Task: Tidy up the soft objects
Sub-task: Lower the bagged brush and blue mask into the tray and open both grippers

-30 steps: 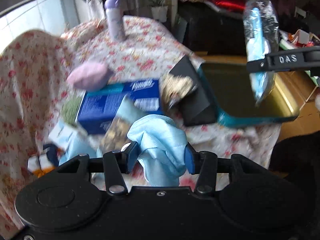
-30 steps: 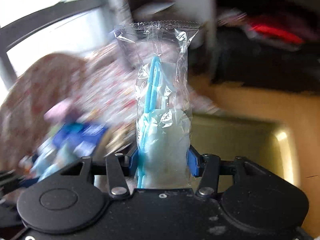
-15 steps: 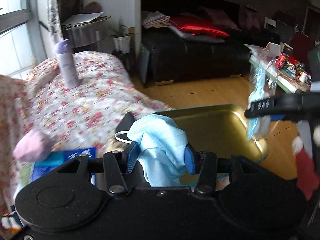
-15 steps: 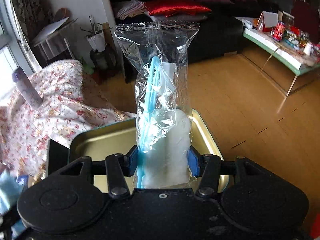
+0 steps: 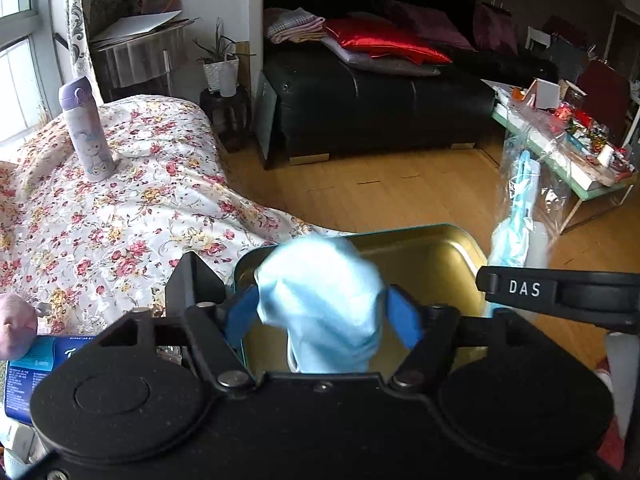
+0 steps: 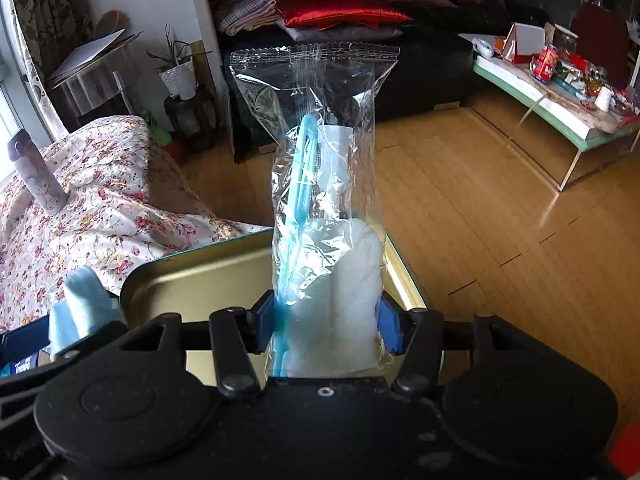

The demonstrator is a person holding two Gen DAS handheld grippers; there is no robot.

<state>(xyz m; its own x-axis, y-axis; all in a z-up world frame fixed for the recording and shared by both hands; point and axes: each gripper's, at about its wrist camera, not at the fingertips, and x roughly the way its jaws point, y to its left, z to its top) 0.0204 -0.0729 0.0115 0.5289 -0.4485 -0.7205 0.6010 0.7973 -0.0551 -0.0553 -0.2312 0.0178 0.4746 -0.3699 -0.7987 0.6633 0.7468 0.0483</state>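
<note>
Tin rim (image 5: 452, 229) beneath cloth (image 5: 320, 292)

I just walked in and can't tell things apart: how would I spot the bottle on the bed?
Look to the flowered bedspread by the window. Far back on it, away from the gold tray, stands the bottle, upright and alone. It is the only hard, tall thing there: pale lilac, with a purple cap.

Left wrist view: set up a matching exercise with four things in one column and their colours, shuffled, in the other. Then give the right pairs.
Things:
1. bottle standing on the floral cover
2. cloth above the tin
3. cushion on the black sofa
4. tin

Colours:
A. red
B. gold
C. light blue
D. lilac

Pairs: 1-D, 2-C, 3-A, 4-B
</note>
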